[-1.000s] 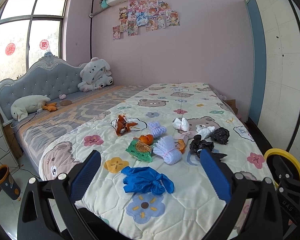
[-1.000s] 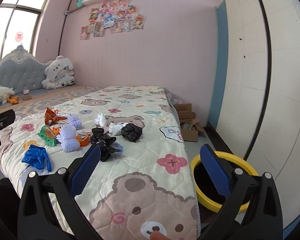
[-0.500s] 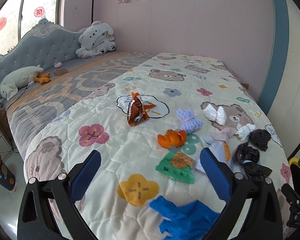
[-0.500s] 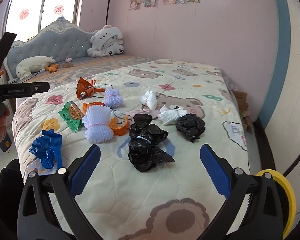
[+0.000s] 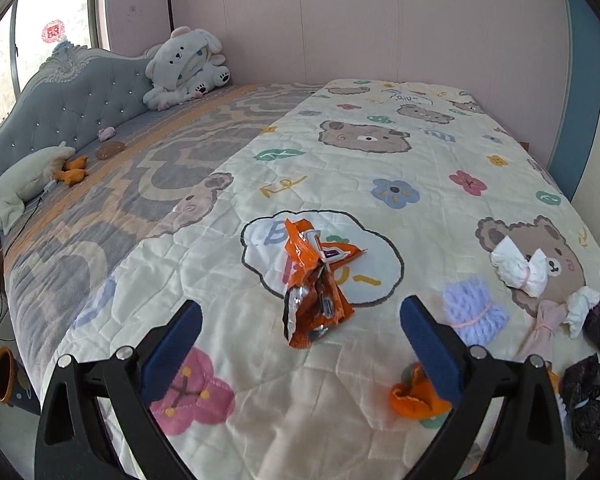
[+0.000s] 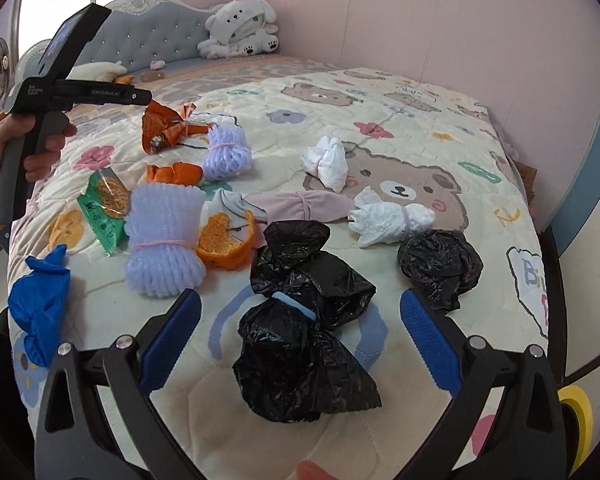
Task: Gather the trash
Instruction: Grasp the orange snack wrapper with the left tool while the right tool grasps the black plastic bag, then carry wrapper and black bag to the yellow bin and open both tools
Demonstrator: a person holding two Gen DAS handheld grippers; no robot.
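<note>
Trash lies scattered over the bear-print quilt [image 6: 380,92], and both grippers have closed in on it since a second ago, when they stood back at the foot of the bed with the whole heap far ahead. The left gripper [image 5: 296,316] now frames the crumpled orange snack wrapper [image 5: 314,280], which sits between its wide-open blue fingers [image 5: 172,336] but is not yet touched. The right gripper [image 6: 300,320], equally wide open and empty, has come up to the tied black plastic bag [image 6: 304,332], which lies between its fingers on the quilt. Taking that black bag as the landmark: a second black bag [image 6: 440,264] sits just to its right, the white knotted bag [image 6: 388,216] lies beyond it, the lavender foam net [image 6: 164,240] and orange peel [image 6: 228,236] lie to its left, and the blue glove [image 6: 40,304] further left. Nothing seems collected yet; the approach looks finished, and a grasp on each side is likely next.
</note>
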